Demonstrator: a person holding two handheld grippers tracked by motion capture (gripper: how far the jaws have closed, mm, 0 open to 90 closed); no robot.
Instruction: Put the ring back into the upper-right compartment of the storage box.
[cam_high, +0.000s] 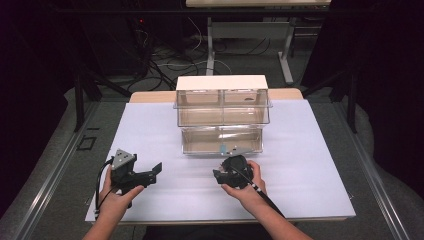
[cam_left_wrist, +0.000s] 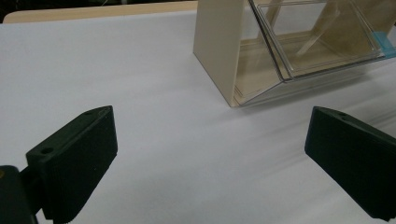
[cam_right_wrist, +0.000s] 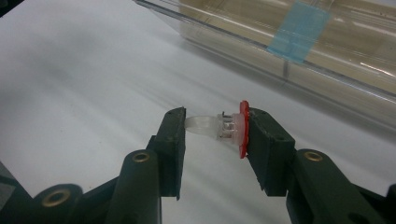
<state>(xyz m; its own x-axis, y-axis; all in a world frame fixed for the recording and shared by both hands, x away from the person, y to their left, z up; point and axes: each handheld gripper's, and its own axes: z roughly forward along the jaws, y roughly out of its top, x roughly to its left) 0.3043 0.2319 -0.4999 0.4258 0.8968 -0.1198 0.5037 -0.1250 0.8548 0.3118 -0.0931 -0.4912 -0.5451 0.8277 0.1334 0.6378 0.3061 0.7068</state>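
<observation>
The right tool grips a small clear plug with a red cap, just before the clear bin. The left tool is open above the tabletop.

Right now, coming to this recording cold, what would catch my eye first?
First, the small clear plastic part with a red disc base, pinched between the right gripper pads just above the white table sheet. Behind it stands the clear plastic drawer cabinet with a cream top, mid-table, blue tape on its lower drawer. The left gripper is open, holding nothing.
</observation>
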